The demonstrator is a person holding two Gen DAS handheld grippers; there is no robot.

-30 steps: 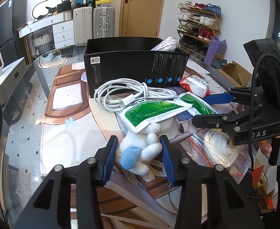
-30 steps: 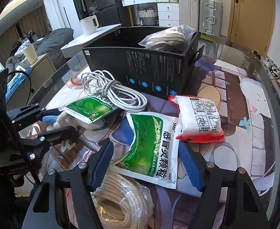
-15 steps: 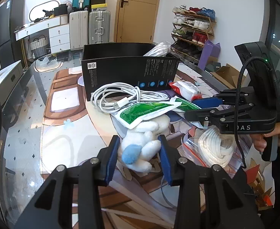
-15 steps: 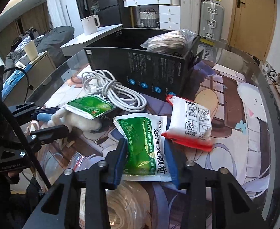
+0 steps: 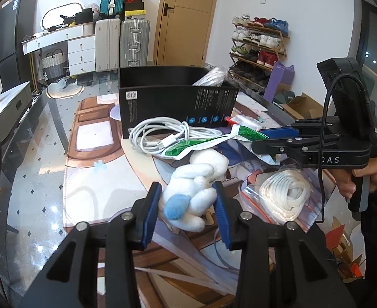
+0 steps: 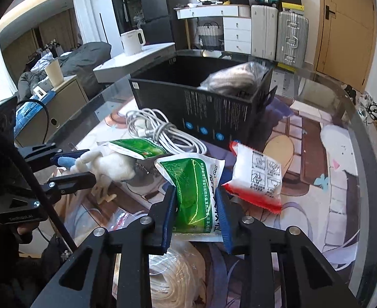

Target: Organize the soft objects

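Note:
My left gripper (image 5: 187, 209) is shut on a white plush toy with a blue tail (image 5: 196, 187) and holds it lifted off the table mat; it also shows in the right wrist view (image 6: 111, 164). My right gripper (image 6: 196, 218) is shut on a green-and-white medicine packet (image 6: 193, 182), raised above the mat. A second green packet (image 6: 134, 147) rests on the plush. A red-and-white packet (image 6: 257, 177) leans against the held packet. A black open box (image 5: 175, 100) stands behind, with a bagged grey bundle (image 6: 234, 79) in it.
A coiled white cable (image 5: 162, 134) lies in front of the box. A bagged white rope coil (image 5: 286, 192) lies on the mat below my right gripper. The glass table edge (image 6: 363, 138) curves at right. Suitcases and a shoe rack stand behind.
Both grippers closed on their objects and lifted: the left raised the plush toy, the right squeezed and raised the green packet, tipping the red-and-white packet.

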